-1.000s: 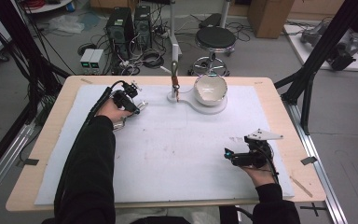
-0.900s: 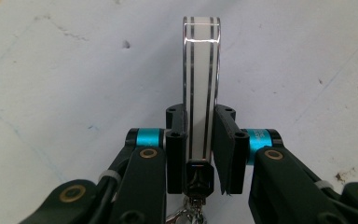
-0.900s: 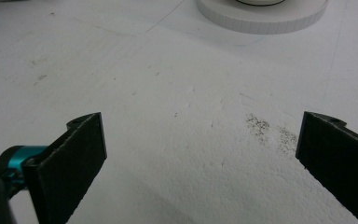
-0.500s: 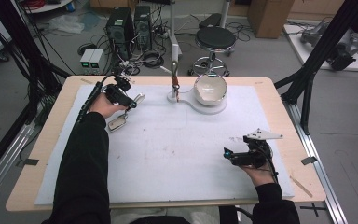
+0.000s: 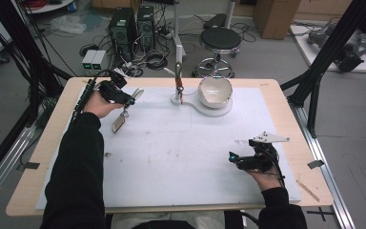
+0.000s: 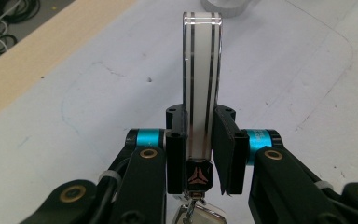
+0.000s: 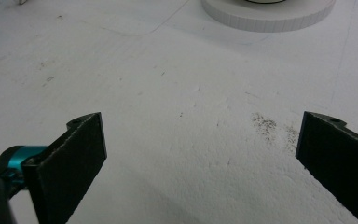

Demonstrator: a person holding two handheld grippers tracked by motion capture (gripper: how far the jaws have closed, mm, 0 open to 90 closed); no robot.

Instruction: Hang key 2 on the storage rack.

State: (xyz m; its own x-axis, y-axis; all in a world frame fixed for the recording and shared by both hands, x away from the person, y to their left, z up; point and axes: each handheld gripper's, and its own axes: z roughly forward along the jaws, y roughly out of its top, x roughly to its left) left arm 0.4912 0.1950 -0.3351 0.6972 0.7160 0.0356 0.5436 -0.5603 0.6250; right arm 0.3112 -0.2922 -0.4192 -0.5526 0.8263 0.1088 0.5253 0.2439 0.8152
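Clear acrylic with dark stripes along its edge makes up the key tag [image 6: 201, 79] clamped between the fingers [image 6: 176, 154] of the left gripper [image 5: 129, 98], seen edge-on in the left gripper view. A small dark cap with a red emblem sits at its lower end, and a bit of metal ring shows below that. In the high view the gripper sits at the upper left of the frame, over the far left part of the white mat [image 5: 181, 157] on the counter [image 5: 286, 95], and a pale flat piece dangles from it on a short link toward the mat.

Judging by this, the pickup is done: the tag is gripped and looks to be off the mat. What seems left is carrying it to the small hook stand [image 5: 178, 83] beside the white bowl [image 5: 215, 90] at upper centre, or into the bowl; which one cannot be told.

The right gripper [image 5: 233, 157] rests low at the lower right of the high view, its fingers [image 7: 72, 163] spread wide with nothing between them, bare mat beneath.
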